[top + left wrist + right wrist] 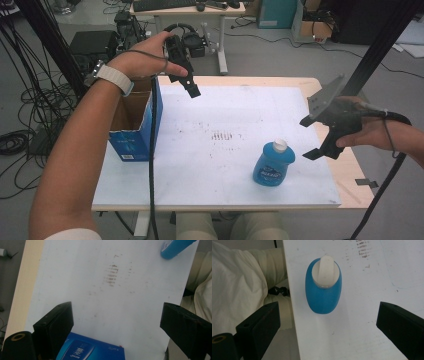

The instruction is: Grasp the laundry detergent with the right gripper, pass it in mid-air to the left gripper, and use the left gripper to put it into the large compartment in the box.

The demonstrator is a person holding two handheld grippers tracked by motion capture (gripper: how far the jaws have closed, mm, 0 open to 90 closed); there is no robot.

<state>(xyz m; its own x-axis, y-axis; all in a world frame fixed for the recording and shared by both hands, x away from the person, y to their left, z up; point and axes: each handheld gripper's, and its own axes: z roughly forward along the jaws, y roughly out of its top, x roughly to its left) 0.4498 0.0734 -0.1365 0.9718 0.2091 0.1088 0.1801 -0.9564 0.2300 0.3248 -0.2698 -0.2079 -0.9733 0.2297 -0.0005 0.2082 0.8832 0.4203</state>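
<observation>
Right gripper view: blue bottle (323,291) seen from above, white cap, near the worktop (362,327) edge.
High view: bottle upright, label facing the person.
Right gripper (311,138): jaws apart, tilted down just right of the bottle, not touching.
Left gripper (192,90): raised, jaws apart, nothing between.
Blue box (136,127): open-topped, at the left edge; contents cannot be told.

blue bottle (323,296) with white cap (325,271) stands upright between the wide-apart jaws
</observation>
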